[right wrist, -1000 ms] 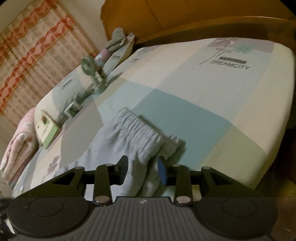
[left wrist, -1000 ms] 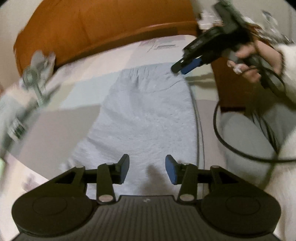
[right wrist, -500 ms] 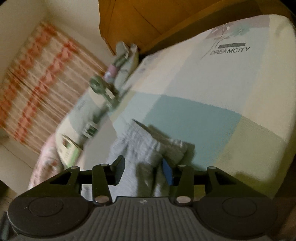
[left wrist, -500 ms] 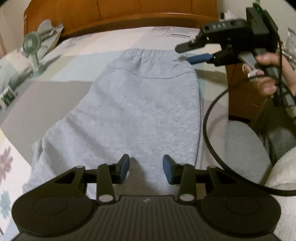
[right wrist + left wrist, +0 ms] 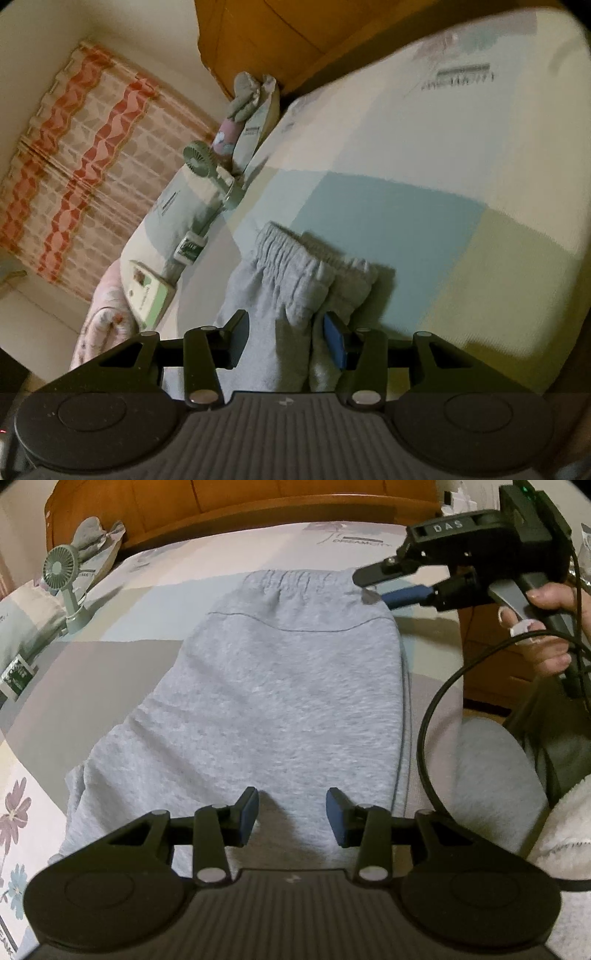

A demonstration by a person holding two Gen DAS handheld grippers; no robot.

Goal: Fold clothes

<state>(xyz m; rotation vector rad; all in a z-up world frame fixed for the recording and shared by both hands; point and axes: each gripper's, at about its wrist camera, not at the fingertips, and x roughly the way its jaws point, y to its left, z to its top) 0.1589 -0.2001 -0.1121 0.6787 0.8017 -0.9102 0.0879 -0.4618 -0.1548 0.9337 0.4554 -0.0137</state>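
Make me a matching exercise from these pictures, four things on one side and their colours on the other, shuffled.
Things:
1. sweatpants
2. handheld fan
3. headboard
4. curtain

Colours:
A. orange-brown wood
B. pale green
C. light grey
D. cream with red wavy bands

Pairs: 1-C, 2-B, 3-A, 4-D
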